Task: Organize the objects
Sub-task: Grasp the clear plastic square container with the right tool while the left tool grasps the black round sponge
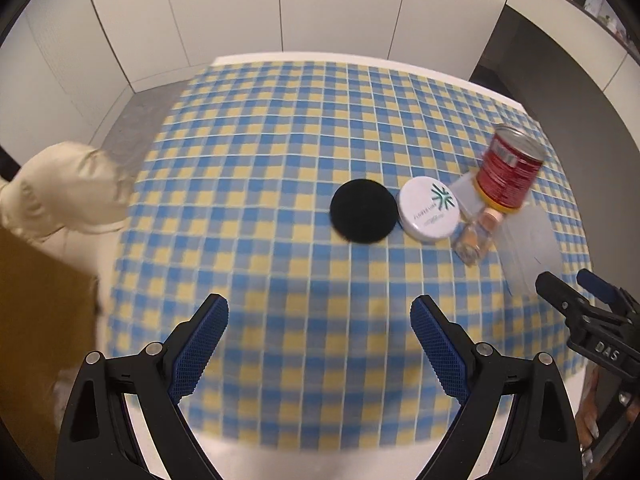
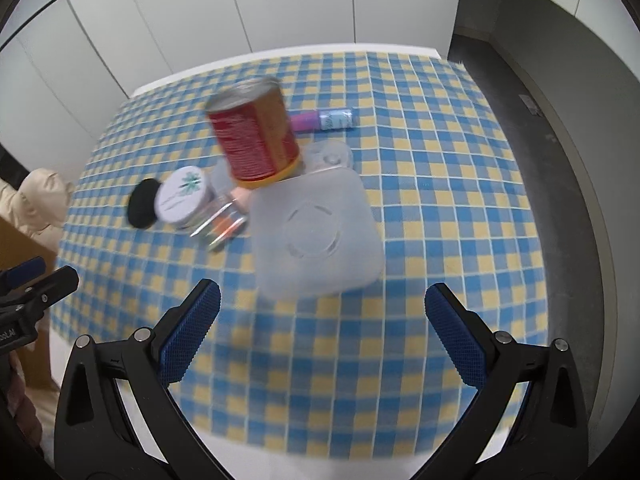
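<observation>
A red can [image 1: 509, 171] [image 2: 256, 136] stands on the checked tablecloth [image 1: 280, 140] [image 2: 440, 184]. Beside it lie a white round tin [image 1: 430, 208] [image 2: 183, 197], a black disc [image 1: 363, 211] [image 2: 142, 203], a small clear jar [image 1: 476, 236] [image 2: 224, 226] on its side and a translucent square container [image 1: 528, 248] [image 2: 316, 236]. A purple and blue tube [image 2: 324, 120] lies behind the can. My left gripper [image 1: 320, 320] hangs open over the near cloth, short of the disc. My right gripper [image 2: 322, 312] [image 1: 576, 284] is open just in front of the container.
White cabinet doors [image 1: 280, 8] stand behind the table. A beige cushioned chair back [image 1: 68, 188] [image 2: 36, 200] and a brown box [image 1: 40, 320] sit at the left. Dark floor [image 2: 560, 160] runs along the right. The table's near white edge [image 1: 320, 460] lies under both grippers.
</observation>
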`<state>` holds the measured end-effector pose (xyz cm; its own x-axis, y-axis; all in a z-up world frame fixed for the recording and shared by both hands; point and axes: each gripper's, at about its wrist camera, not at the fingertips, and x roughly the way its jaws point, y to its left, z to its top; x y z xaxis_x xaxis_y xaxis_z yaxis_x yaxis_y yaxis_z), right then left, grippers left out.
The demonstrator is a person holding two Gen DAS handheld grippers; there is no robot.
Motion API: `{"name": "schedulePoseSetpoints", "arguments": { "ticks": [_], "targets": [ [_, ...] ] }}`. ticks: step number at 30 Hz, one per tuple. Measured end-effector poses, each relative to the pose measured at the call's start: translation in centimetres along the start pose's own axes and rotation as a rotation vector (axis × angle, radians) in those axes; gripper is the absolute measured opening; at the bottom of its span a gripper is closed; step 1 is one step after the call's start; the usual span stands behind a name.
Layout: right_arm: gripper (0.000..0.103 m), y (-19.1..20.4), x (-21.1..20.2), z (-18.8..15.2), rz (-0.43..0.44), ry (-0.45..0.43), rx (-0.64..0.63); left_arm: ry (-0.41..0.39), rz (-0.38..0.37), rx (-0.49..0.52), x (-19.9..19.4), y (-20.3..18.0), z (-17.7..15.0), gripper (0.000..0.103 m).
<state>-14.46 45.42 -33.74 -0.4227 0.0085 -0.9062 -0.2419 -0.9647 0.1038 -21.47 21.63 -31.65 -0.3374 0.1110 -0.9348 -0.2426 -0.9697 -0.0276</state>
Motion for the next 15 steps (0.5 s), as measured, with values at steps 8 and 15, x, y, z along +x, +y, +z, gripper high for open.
{"name": "schedulePoseSetpoints", "arguments": {
  "ticks": [8, 15],
  "targets": [
    [0.103, 0.2, 4.1, 0.8, -0.018, 0.015, 0.0, 0.004, 0.003, -0.051, 5.3, -0.4, 2.5, 0.093],
    [0.103, 1.5, 5.5, 0.6, -0.078, 0.001, -0.046, -0.038, 0.045, -0.009, 6.8, -1.6, 3.6, 0.093]
  ]
}}
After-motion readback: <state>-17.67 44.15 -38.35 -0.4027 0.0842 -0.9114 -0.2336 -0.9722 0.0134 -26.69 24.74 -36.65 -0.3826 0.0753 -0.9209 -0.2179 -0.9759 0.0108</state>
